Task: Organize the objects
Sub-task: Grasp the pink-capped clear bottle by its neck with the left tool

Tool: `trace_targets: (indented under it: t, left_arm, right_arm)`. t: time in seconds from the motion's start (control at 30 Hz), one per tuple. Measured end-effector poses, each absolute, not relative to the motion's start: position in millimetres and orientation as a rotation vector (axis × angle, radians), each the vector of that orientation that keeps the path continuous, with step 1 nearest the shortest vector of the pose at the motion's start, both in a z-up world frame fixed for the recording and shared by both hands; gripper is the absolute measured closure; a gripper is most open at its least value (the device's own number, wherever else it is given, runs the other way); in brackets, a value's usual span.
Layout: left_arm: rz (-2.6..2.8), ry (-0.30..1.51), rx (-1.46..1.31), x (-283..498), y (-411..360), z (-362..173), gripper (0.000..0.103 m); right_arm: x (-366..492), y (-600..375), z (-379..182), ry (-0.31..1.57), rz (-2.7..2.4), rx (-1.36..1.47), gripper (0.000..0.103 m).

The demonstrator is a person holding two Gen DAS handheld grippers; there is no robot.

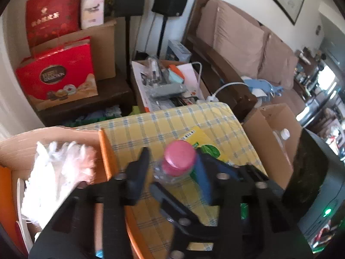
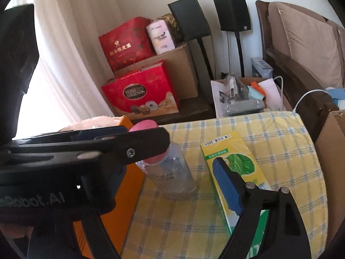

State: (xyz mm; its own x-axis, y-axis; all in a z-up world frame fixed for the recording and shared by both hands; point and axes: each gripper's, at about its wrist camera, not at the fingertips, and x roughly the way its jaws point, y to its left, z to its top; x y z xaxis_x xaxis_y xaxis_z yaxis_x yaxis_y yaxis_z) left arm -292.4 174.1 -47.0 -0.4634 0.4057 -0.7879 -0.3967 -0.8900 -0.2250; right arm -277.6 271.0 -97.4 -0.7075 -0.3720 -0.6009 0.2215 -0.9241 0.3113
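Bottle (image 2: pixel 172 172) (pink cap), one, clenched by left tongs (image 1: pixel 172 166), one yellow box (image 2: pixel 235 170), right tongs (image 2: pixel 220 166) released.

Left wrist cam: sits just behind the left gripper (image 1: pixel 172 168), looks steeply down and fwd, very close over the yellow checked cloth (image 1: pixel 163 127). Right wrist cam: lower, shallower tilt, from beside the clear bottle (image 2: pixel 172 172); left gripper (image 2: pixel 148 137) crosses its near field. Both share cloth, bottle (image 1: pixel 172 168), yellow box (image 2: pixel 235 164), red gift bag (image 1: pixel 58 75) (image 2: pixel 140 90), speakers, sofa. Frame edges blurred, prob. fisheye.
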Motion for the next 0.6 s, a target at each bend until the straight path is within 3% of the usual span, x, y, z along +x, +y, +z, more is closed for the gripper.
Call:
trace_targets:
  t: [0.3,0.6]
  left_arm:
    - [2.328,-0.047,-1.253,-296,174,-48,0.076]
    - [2.327,-0.054,-1.200,-280,160,-21,0.076]
  right_arm:
    - [-293,270,-102,-0.368,-2.577,0.973,0.046]
    - [-283,264,-80,-0.304,-2.567,0.952,0.046]
